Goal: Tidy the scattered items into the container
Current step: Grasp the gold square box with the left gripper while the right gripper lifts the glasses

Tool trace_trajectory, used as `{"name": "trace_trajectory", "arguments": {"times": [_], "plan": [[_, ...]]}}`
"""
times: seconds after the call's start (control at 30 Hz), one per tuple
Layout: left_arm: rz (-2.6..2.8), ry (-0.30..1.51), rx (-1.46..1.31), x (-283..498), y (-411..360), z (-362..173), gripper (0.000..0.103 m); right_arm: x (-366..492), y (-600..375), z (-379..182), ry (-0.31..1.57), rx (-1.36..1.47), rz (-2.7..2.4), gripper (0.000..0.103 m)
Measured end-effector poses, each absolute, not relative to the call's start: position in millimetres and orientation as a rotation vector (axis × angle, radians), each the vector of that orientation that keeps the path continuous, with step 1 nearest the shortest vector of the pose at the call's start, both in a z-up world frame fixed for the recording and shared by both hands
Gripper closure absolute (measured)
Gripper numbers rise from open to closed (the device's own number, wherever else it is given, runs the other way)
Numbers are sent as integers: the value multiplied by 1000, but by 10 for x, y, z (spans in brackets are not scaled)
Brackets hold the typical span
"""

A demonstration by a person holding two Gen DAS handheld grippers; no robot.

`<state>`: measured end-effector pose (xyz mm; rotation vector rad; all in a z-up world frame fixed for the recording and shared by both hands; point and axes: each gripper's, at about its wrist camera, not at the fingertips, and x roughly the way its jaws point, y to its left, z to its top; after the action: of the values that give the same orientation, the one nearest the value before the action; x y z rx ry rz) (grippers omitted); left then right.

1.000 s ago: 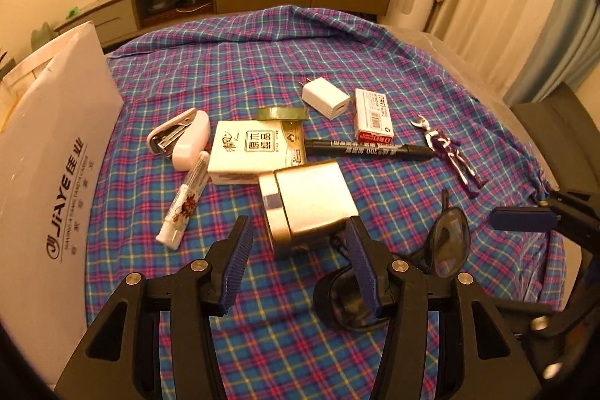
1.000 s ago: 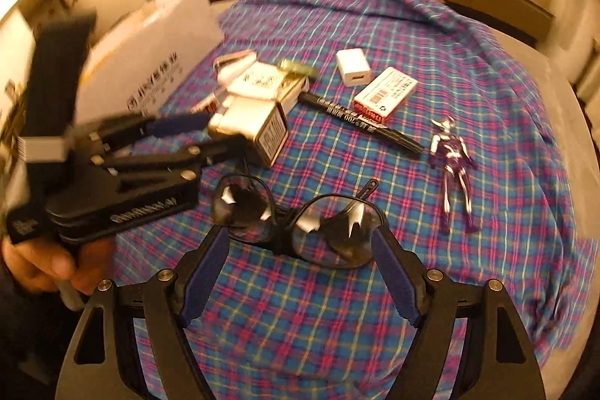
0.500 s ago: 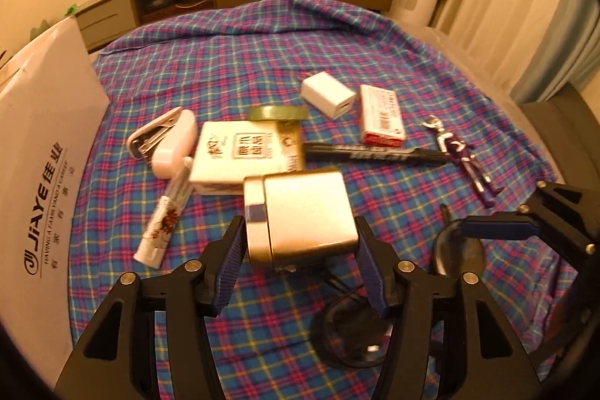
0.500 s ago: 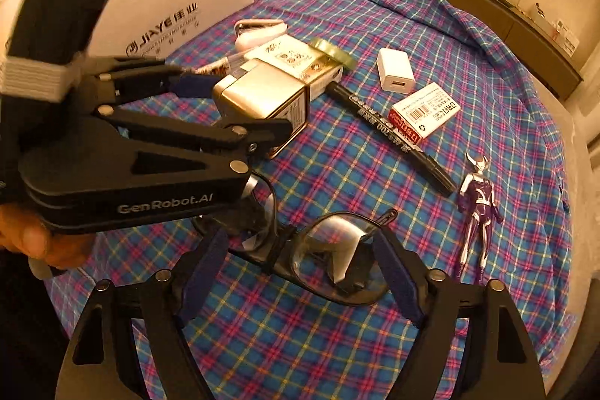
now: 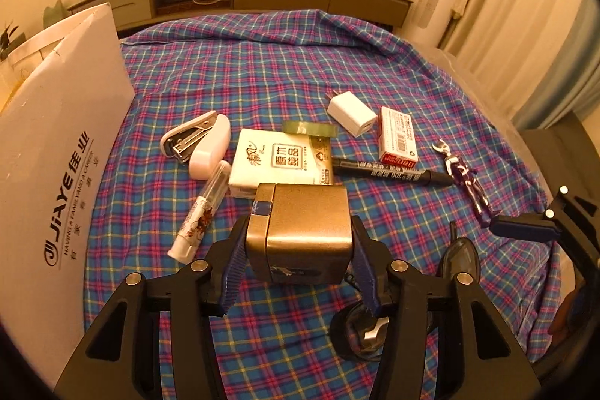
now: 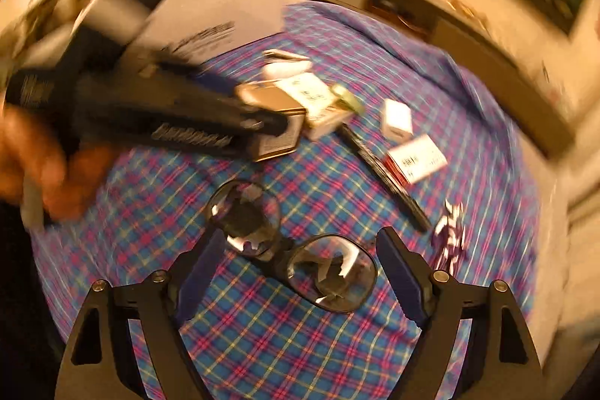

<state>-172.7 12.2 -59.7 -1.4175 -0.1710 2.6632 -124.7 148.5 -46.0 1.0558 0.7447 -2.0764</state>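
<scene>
My left gripper (image 5: 298,265) is shut on a gold metal tin (image 5: 303,231) and holds it above the plaid cloth; the tin shows blurred in the right wrist view (image 6: 273,122). The white paper bag (image 5: 56,145) stands at the left. My right gripper (image 6: 300,272) is open, its fingers on either side of black glasses (image 6: 296,246) lying on the cloth. The glasses also show in the left wrist view (image 5: 457,257).
On the cloth lie a stapler (image 5: 198,145), a tissue pack (image 5: 281,160), a tube (image 5: 202,212), a black marker (image 5: 390,171), a white charger (image 5: 352,111), a red-white box (image 5: 397,134), a toy figure (image 5: 465,179) and a tape roll (image 5: 309,129).
My left gripper closed around the gold tin and lifted it off the cloth. My right gripper swung over the glasses, staying open; its view is now motion-blurred.
</scene>
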Motion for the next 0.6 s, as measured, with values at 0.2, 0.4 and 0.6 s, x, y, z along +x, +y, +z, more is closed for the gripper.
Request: {"name": "trace_trajectory", "arguments": {"times": [0.2,0.4,0.6], "plan": [[2612,-235,-1437,-1719,-35,-545,50,-1122,1345,-720,926,943,-1950,21],[2649,-253,-1341,-1662,-101,-318,50,-1344,1315,-773,826,1050,-1959,63],[2667,-289,-1271,-1565,-195,-127,50,-1546,1523,-641,511,1141,-1987,73]]}}
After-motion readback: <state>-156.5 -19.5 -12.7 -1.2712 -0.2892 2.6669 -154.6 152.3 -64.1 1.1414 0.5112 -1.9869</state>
